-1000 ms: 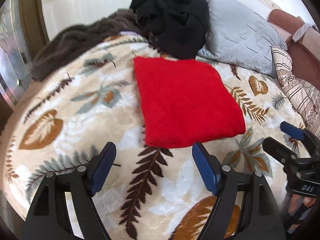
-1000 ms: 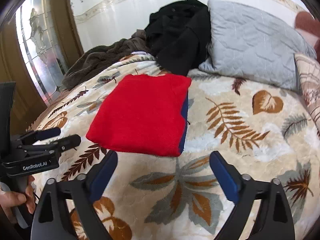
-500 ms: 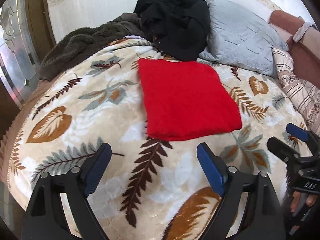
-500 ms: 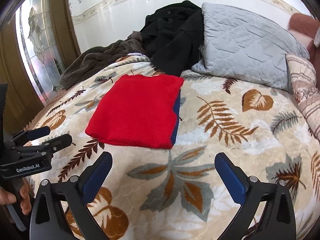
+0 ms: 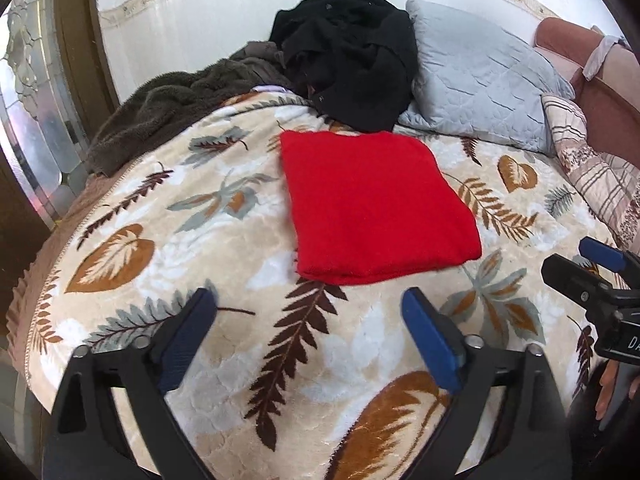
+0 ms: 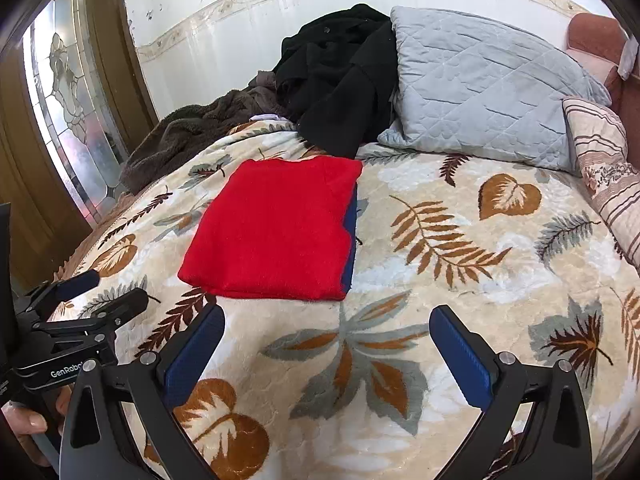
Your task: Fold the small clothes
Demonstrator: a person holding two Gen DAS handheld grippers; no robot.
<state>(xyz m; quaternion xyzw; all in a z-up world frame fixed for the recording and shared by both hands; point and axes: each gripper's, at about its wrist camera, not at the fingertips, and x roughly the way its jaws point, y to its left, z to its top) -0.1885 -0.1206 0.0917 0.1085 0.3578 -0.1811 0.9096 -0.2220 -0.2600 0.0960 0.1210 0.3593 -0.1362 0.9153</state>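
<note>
A red garment (image 5: pixel 374 204) lies folded into a flat rectangle on the leaf-patterned blanket (image 5: pixel 224 216). In the right wrist view the red garment (image 6: pixel 276 228) shows a blue layer along its right edge (image 6: pixel 351 232). My left gripper (image 5: pixel 310 332) is open and empty, held above the blanket in front of the garment's near edge. My right gripper (image 6: pixel 326 350) is open and empty, in front of the garment and to its right. Each gripper shows at the edge of the other's view: the right one (image 5: pixel 588 276) and the left one (image 6: pixel 96 296).
A black garment pile (image 5: pixel 348 52) and a brown fleece blanket (image 5: pixel 176 108) lie behind the red garment. A grey quilted pillow (image 6: pixel 480 84) and a striped pillow (image 6: pixel 604 168) sit at the back right. A door with patterned glass (image 6: pixel 68 104) stands left of the bed.
Both grippers have drawn back from the red garment and risen, so it looks smaller and farther. Both stay open and empty. The garment has not moved.
</note>
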